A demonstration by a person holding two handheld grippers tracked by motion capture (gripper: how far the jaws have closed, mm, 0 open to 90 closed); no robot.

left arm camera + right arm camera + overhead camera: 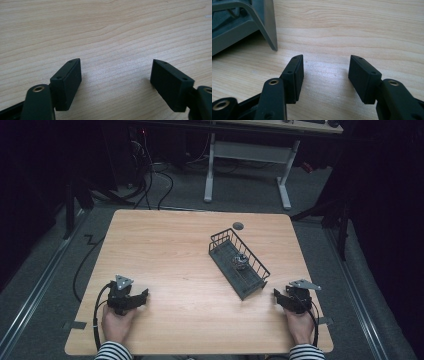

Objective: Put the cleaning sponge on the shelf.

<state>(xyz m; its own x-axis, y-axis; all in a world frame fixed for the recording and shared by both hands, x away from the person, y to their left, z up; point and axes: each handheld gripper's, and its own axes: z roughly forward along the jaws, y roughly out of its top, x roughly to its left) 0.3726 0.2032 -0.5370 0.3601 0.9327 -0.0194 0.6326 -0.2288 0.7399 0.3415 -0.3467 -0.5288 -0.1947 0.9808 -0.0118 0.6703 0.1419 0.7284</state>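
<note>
1. Resting low over the near right part of the wooden worktop (190, 270), the right tool (278, 296) is held in the person's right hand (300, 325), its jaws spread apart with nothing between them (bare wood grain is seen in the gap in the right gripper view).
2. The left tool (141, 297) is held in the left hand (116, 325) near the front left edge; its jaws are likewise released and spread wide, with bare wood between them in the left gripper view.
3. A dark wire basket (248, 292) is set diagonally on the right half of the worktop, its near end just beside the right tool, not touched by it.
4. A small shiny metallic object (240, 262) is seen lying inside the basket, around its middle; what it is cannot be told.
5. In the right gripper view, a grey corner of the basket (265, 27) is seen at upper left, apart from the jaws.
6. Striped sleeves (112, 351) are seen at the bottom edge of the high view.
</note>
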